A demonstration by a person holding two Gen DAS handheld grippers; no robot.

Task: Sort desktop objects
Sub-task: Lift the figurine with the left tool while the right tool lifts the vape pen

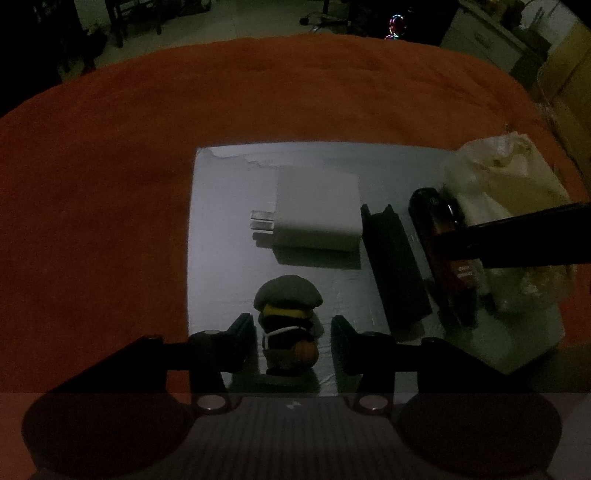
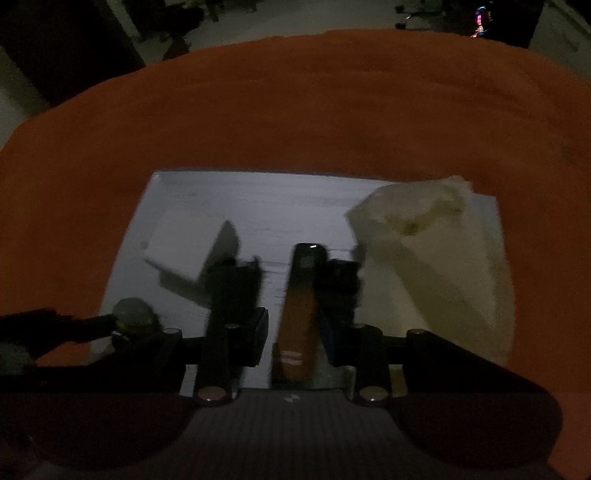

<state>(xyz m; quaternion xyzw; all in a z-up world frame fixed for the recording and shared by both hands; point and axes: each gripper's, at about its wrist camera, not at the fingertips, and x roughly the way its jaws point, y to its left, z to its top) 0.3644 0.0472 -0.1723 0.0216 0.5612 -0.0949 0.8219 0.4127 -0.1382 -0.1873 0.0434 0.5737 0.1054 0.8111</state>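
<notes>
Overall, a dim room is seen, with an orange cloth [image 1: 184, 129] spread over the table and a pale flat board [image 1: 229, 266] laid on it. On the board are set a white charger [image 1: 317, 214], a black block [image 1: 395, 266] just beside it, a dark brown stick [image 2: 299, 314] and a crumpled pale bag [image 1: 509, 192] at the right edge. A small toy figure [image 1: 288, 325] is stood between the jaws of the left gripper [image 1: 291, 343], which are held apart and clear of it. The stick lies between the jaws of the right gripper [image 2: 295, 332]; whether it is pressed cannot be told. Beyond the table, a grey floor, dark furniture and a coloured ring of lights [image 1: 397, 26] are seen.
</notes>
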